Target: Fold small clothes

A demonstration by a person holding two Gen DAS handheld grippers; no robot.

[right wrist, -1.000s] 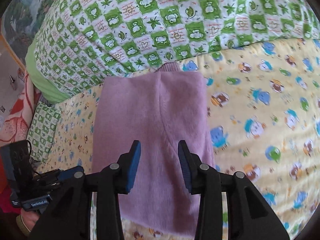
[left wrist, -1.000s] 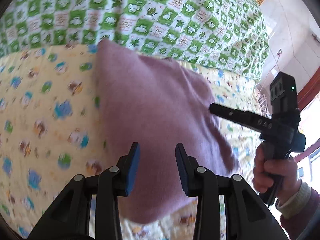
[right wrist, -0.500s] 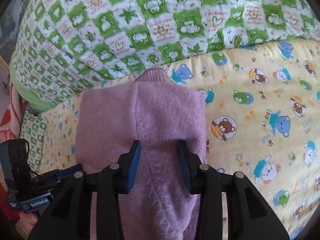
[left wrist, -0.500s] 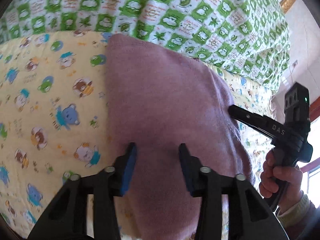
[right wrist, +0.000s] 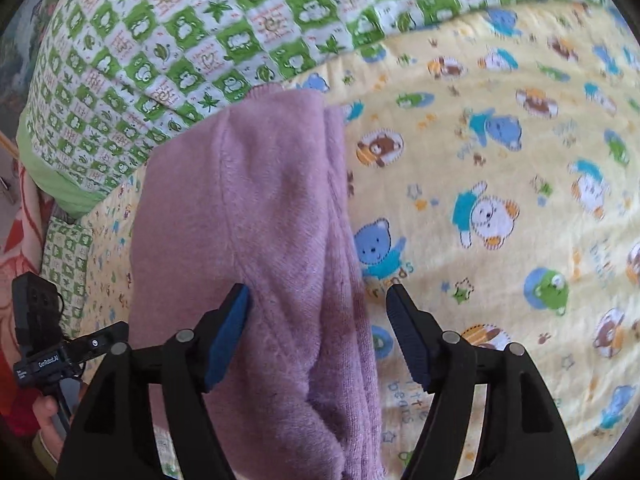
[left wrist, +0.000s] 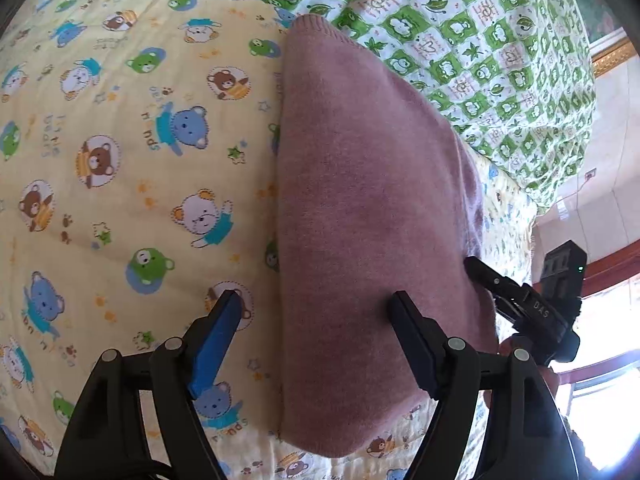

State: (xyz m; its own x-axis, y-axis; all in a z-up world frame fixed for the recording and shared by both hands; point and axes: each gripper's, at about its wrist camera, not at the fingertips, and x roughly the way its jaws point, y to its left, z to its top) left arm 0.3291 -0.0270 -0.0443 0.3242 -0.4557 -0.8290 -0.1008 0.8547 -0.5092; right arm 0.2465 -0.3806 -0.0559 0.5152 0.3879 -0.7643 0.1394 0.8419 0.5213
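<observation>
A folded mauve knitted garment (left wrist: 372, 208) lies on a yellow bear-print sheet (left wrist: 120, 184), its far end touching a green checked quilt (left wrist: 480, 40). My left gripper (left wrist: 316, 312) hangs low over the garment's near left edge. Its jaws are opening, one finger over the knit, the other over the sheet, and neither pad presses. My right gripper (right wrist: 318, 304) stands over the garment's (right wrist: 256, 200) right edge with its jaws opening and cloth below the gap, ungripped. Each view shows the other gripper at the garment's far side: right (left wrist: 480, 276), left (right wrist: 116, 332).
The green checked quilt (right wrist: 200, 40) rises as a bulky ridge behind the garment. Yellow sheet (right wrist: 500, 200) spreads wide to one side. A hand (left wrist: 516, 352) holds the right gripper near the bed's edge, with a wall and a window frame beyond.
Both grippers have sunk closer to the garment and their jaws have spread wider. The garment has flattened onto the sheet and lies still.
</observation>
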